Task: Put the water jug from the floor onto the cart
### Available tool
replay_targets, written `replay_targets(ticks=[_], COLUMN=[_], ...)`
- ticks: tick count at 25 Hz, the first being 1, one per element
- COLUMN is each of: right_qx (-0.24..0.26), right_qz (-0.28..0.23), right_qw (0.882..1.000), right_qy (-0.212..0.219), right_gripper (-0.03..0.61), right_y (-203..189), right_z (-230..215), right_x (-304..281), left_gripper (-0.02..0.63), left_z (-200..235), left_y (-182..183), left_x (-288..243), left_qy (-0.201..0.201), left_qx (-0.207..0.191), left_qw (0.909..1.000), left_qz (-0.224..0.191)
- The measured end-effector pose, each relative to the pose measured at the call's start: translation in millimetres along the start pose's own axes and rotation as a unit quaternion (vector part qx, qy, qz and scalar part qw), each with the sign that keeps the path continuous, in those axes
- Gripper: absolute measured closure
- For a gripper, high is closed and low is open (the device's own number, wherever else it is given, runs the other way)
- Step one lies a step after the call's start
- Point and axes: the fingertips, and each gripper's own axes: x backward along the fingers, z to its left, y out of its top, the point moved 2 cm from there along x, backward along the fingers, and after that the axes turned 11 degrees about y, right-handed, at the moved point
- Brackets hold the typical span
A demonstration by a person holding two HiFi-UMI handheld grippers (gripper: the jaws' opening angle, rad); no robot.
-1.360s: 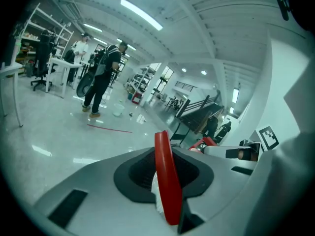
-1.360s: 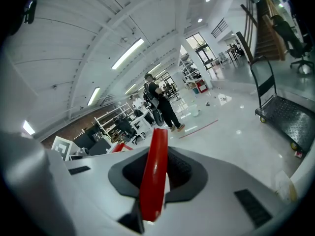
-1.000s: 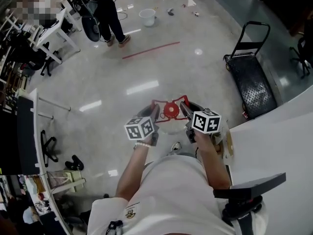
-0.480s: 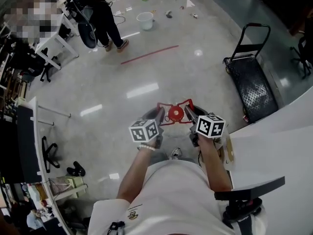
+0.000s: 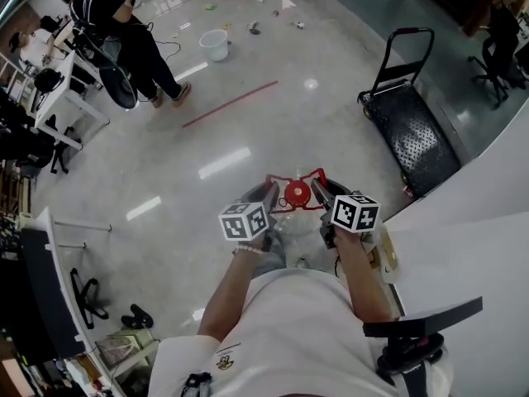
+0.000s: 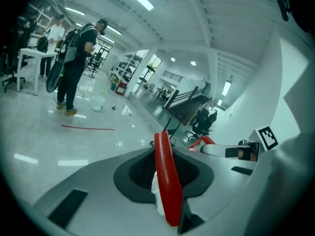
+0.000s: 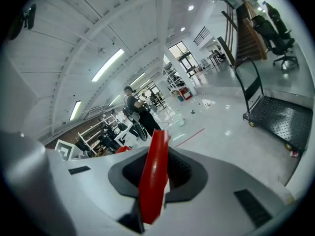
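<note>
**Jug hanging in both claws, cart ahead and to the right**

The cart (image 5: 411, 136) is a flat black deck with a hoop push-handle. It stands on the polished floor (image 5: 248, 139), ahead of the person and off to their right, well apart from the load. Its long axis slants away from them, with the handle at the far end. The open near end sits close to the edge of a white curved counter (image 5: 471, 238). From the right gripper view the deck looks bare.

The water jug (image 5: 296, 193) is not on the floor. It hangs upright in front of the person's waist, red cap uppermost, slung between the two claws. The left claw (image 5: 269, 197) is clamped on one arm of the jug's red carrying frame (image 6: 167, 181). The right claw (image 5: 319, 192) is clamped the same way on the other arm, so each has its pads tight on a red strap.

The right hand is the one nearer the cart. To my eye the jug has to travel forward and rightward, with the near end of the deck the closest place to land it.

I can read no brand or label. The marker cubes (image 5: 245, 220) carry only black-and-white squares. The small crest on the person's shirt (image 5: 219, 359) is too small to make out. A pale patch behind the strap in the left gripper view shows no legible print.
</note>
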Motion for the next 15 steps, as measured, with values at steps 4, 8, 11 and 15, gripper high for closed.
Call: replay_targets(ticks=[4,8,11,15], right_qx=[-0.005,-0.004,0.009,0.006], right_qz=[-0.010,-0.025,-0.033,-0.049], right_qw=[1.000,0.998,0.996,0.993], right_qy=[-0.024,-0.059,-0.084,-0.107], right_gripper=[0.508,0.509,0.508,0.508], right_y=[29.0,55.7,77.6,98.5], right_z=[-21.9,-40.9,-52.0,-66.8], right_x=[-21.8,-36.9,-50.0,-62.1], left_gripper=[0.550,0.550,0.551,0.551], left_z=[6.0,6.1,4.9,2.8], left_y=[32.2,62.2,87.0,111.1], left_x=[-41.4,-80.0,-104.2,-135.4], left_qy=[-0.018,-0.046,-0.065,-0.090], left_qx=[-0.015,-0.037,-0.058,-0.077], left_qw=[0.9996,0.9980,0.9960,0.9924], left_qz=[0.015,0.022,0.022,0.030])
